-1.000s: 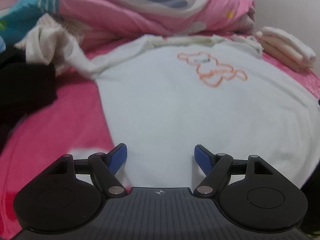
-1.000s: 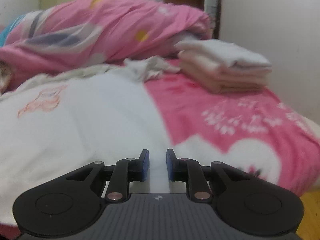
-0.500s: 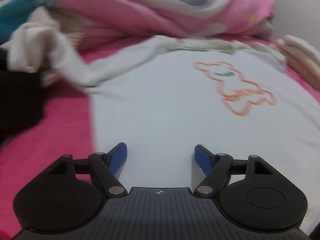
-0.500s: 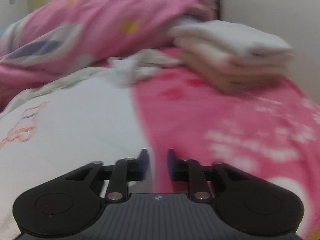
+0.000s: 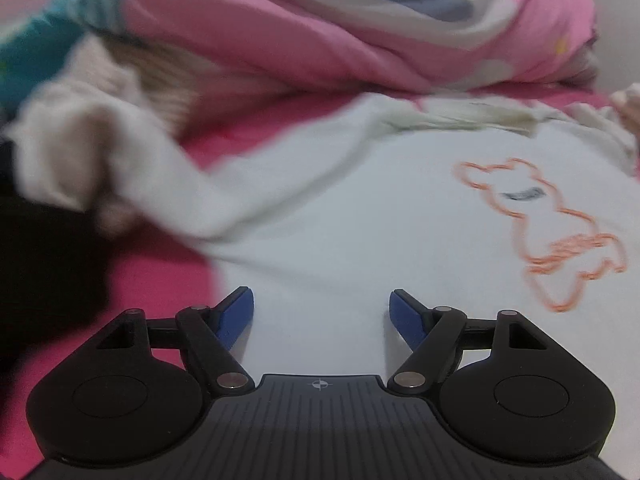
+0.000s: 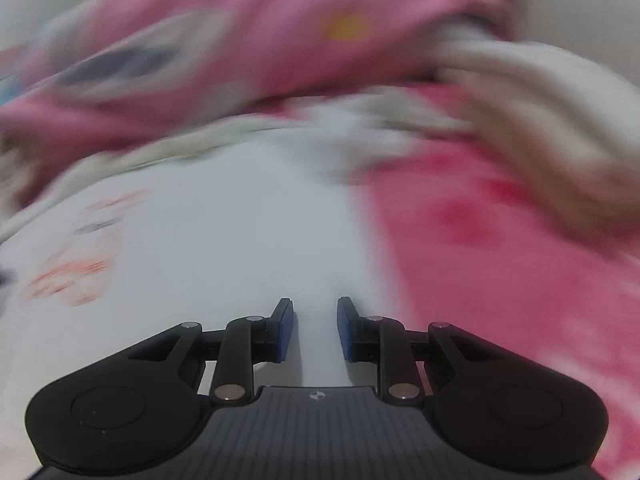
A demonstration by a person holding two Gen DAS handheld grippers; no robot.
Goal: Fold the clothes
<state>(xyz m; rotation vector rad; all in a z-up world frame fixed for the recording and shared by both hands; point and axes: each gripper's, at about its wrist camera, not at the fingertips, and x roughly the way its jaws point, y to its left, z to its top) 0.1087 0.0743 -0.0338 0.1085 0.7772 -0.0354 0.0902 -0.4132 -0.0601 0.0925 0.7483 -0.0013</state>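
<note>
A white shirt (image 5: 360, 216) with an orange bear outline (image 5: 552, 232) lies spread flat on the pink bed. Its left sleeve (image 5: 200, 196) runs out to the left. My left gripper (image 5: 321, 306) is open and empty, low over the shirt near its left edge. In the right wrist view the same shirt (image 6: 224, 240) is blurred by motion. My right gripper (image 6: 315, 320) hovers over the shirt near its right edge, jaws a narrow gap apart, with nothing seen between them.
A pink patterned duvet (image 5: 360, 28) is heaped along the back. Cream knit clothing (image 5: 80, 136) and a black garment (image 5: 44, 264) lie at the left. A stack of folded cream clothes (image 6: 552, 120) sits at the right on the pink sheet (image 6: 500, 272).
Both grippers have moved forward over the shirt toward the collar. The left one has also swung left toward the sleeve. Neither jaw opening has changed.
</note>
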